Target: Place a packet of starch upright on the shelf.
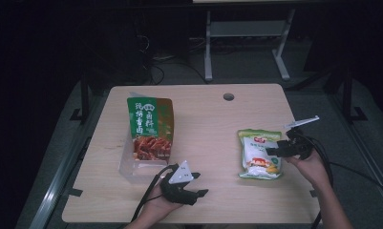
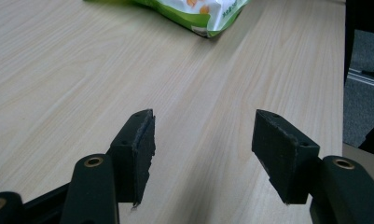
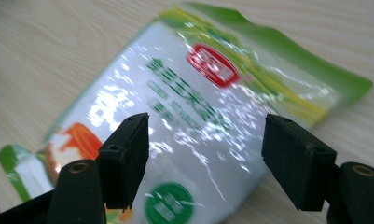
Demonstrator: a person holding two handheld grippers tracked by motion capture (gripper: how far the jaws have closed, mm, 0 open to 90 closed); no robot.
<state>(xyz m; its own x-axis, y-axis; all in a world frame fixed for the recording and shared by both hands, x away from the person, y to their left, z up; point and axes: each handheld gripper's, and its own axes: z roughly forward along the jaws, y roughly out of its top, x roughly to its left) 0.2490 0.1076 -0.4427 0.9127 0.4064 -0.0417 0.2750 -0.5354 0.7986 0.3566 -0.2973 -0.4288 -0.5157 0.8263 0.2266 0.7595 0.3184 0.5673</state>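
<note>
A green and white snack bag (image 1: 259, 153) lies flat on the right half of the wooden table (image 1: 203, 114). My right gripper (image 1: 273, 147) comes in from the bag's right side with its jaws spread. In the right gripper view the bag (image 3: 194, 93) lies under and between the two pads (image 3: 128, 154), which do not press on it; the right gripper (image 3: 205, 140) is open. My left gripper (image 1: 202, 185) rests near the front edge. It stands open (image 2: 203, 135) over bare wood, with the bag's corner (image 2: 194, 11) farther off.
A tall green and red food pouch (image 1: 150, 129) stands in a clear plastic box (image 1: 127, 169) at the left of the table. A round cable hole (image 1: 228, 97) sits near the far edge. The table's right edge (image 2: 341, 93) drops to the floor.
</note>
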